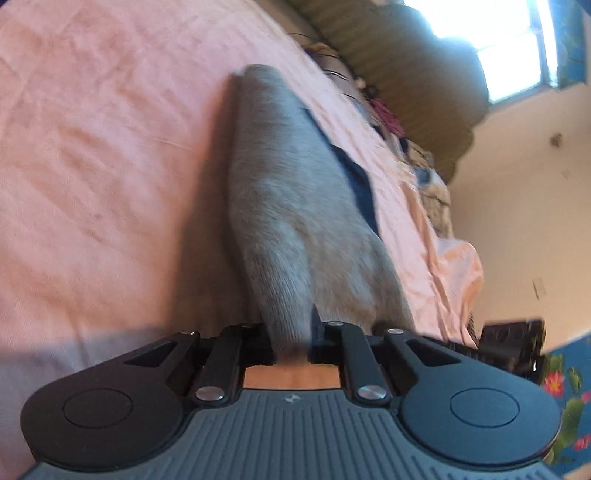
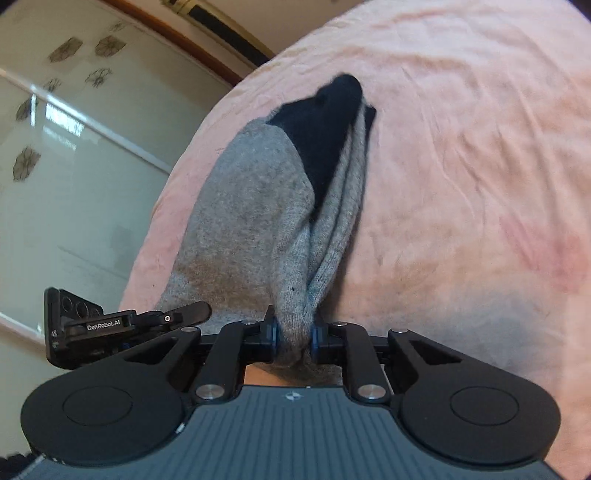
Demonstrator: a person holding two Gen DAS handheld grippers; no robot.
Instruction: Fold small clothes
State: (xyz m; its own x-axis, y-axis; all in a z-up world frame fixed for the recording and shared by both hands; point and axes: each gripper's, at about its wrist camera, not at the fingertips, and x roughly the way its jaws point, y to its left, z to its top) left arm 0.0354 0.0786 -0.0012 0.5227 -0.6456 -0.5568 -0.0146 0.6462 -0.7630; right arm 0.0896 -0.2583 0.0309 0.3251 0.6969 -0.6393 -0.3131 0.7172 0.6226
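A grey sock (image 1: 288,206) with a dark navy part (image 1: 356,177) hangs stretched above the pink bedsheet (image 1: 103,147). My left gripper (image 1: 291,341) is shut on one end of it. In the right wrist view the same grey sock (image 2: 251,206) shows its navy toe or heel patch (image 2: 325,122) at the far end, bunched into folds. My right gripper (image 2: 293,338) is shut on the near end of the sock. The left gripper (image 2: 110,325) shows at the left in the right wrist view, close beside the right one.
The pink sheet (image 2: 461,166) covers the bed. A pile of mixed clothes (image 1: 402,136) lies along the bed's far edge by an olive cushion (image 1: 406,62). A bright window (image 1: 491,33) and a cream wall are beyond. A glass door panel (image 2: 74,166) stands left of the bed.
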